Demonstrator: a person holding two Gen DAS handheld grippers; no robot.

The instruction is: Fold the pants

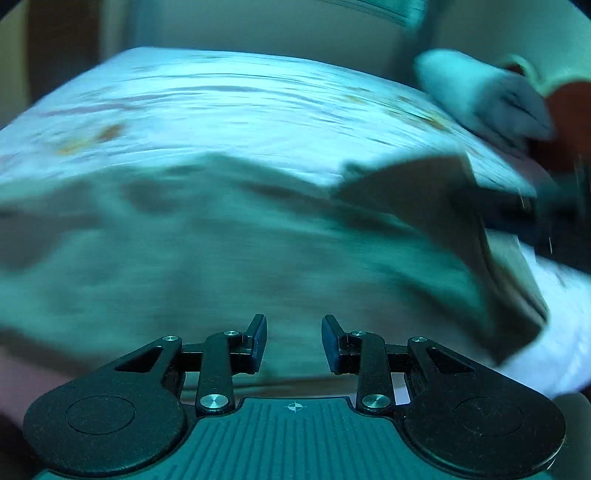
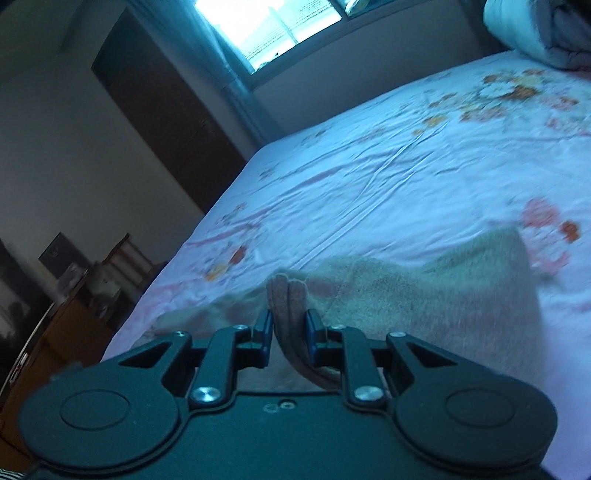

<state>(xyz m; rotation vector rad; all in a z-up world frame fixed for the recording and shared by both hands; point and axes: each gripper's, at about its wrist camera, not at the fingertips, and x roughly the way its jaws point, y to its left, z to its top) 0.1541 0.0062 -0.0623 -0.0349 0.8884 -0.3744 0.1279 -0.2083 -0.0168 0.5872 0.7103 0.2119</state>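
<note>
The beige pants (image 1: 221, 251) lie spread over the bed, blurred by motion in the left wrist view. My left gripper (image 1: 293, 332) hovers over them, open, with nothing between its fingers. At the right a flap of the pants (image 1: 424, 195) is lifted toward a white-gloved hand (image 1: 487, 96). In the right wrist view my right gripper (image 2: 289, 317) is shut on a bunched fold of the pants, which sticks up between the pads. The other part of the pants (image 2: 443, 295) trails away over the sheet to the right.
The bed has a white sheet with a floral print (image 2: 388, 158). A folded quilt (image 2: 535, 33) lies at its far right corner. Beyond the bed's left edge are a dark door (image 2: 159, 110), a window (image 2: 273, 26) and a wooden dresser (image 2: 66, 325).
</note>
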